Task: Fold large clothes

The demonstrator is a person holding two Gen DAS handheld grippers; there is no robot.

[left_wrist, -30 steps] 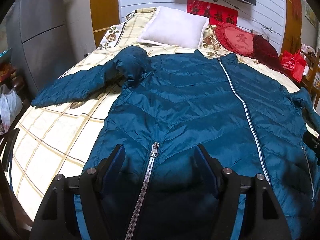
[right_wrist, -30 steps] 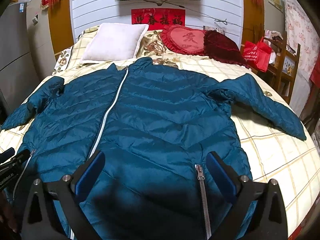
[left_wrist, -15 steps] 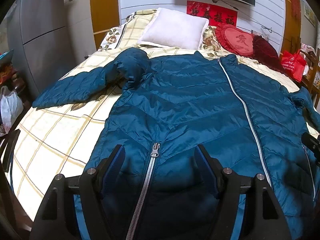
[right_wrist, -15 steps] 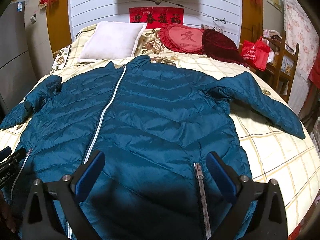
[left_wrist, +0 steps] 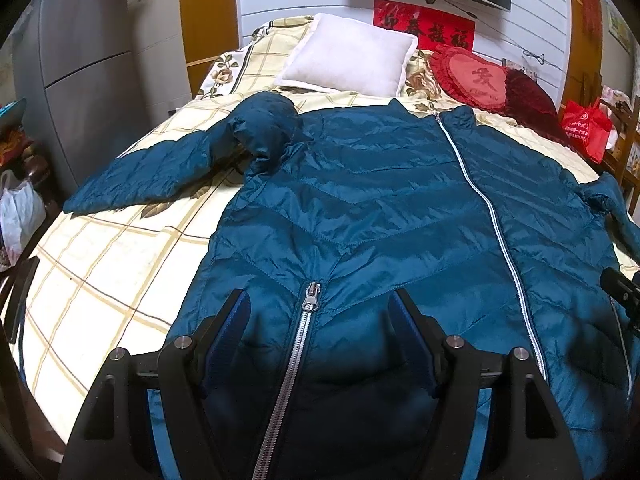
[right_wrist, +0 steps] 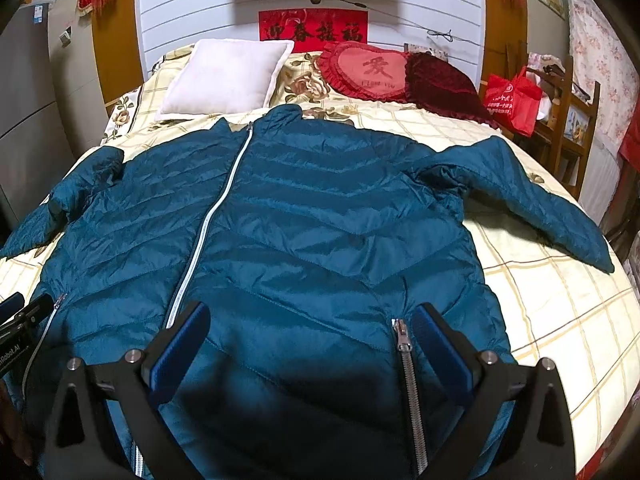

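A teal quilted down jacket lies flat and zipped on the bed, front up, collar toward the pillows; it also shows in the right wrist view. Its left sleeve and right sleeve spread out to the sides. My left gripper is open and empty, hovering over the hem around the left pocket zipper. My right gripper is open and empty over the hem, its right finger beside the right pocket zipper.
The bed has a cream plaid sheet. A white pillow, a red heart cushion and a dark red cushion lie at its head. A red bag sits on a wooden chair at right. A cabinet stands at left.
Both grippers have moved slightly forward and up over the jacket hem. Both stay open; the jacket has not moved.
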